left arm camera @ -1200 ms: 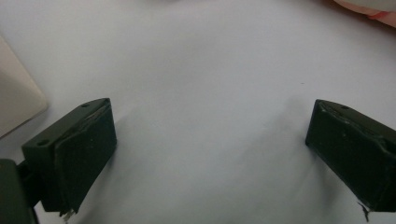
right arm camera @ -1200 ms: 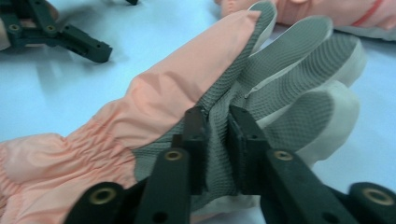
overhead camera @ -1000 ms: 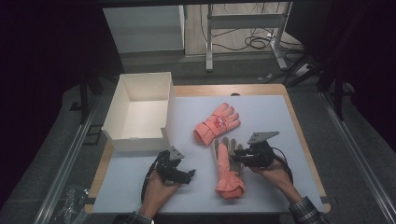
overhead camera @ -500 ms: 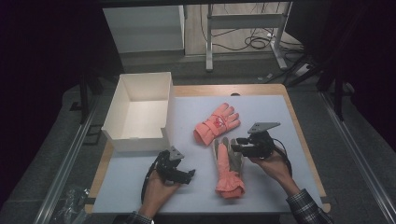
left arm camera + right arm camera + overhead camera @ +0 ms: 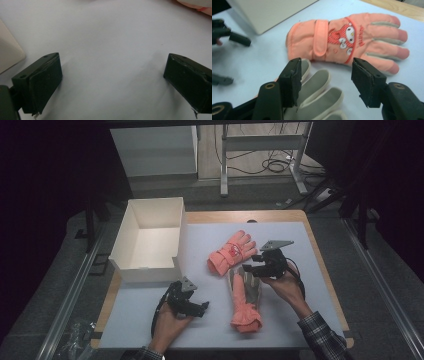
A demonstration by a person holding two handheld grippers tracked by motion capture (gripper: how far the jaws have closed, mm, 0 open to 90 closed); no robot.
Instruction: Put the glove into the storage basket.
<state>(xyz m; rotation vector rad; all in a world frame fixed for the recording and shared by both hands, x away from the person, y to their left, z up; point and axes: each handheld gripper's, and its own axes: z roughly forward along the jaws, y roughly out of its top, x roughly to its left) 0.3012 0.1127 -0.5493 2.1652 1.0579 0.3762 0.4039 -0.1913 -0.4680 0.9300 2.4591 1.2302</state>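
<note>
Two orange winter gloves lie on the white table mat point(image 5: 310, 285). The far glove point(image 5: 231, 252) point(image 5: 342, 37) is back up and carries a cartoon patch. The near glove point(image 5: 245, 295) lies palm up, its grey fingers point(image 5: 319, 85) spread. My right gripper point(image 5: 250, 268) point(image 5: 327, 72) hovers over those grey fingers. It points at the far glove. Its jaws have just been opening and now stand open, pressing on nothing. My left gripper point(image 5: 201, 306) point(image 5: 112, 80) rests open over bare mat, left of the near glove's cuff.
An open white box point(image 5: 150, 237) stands at the back left of the mat, its corner point(image 5: 7, 55) close to my left gripper. The wooden table edge point(image 5: 320, 250) frames the mat. Desk legs and cables sit on the floor beyond.
My right gripper has lifted off the near glove's fingers and drifted toward the far glove, with its jaws spreading. The left gripper has stayed put.
</note>
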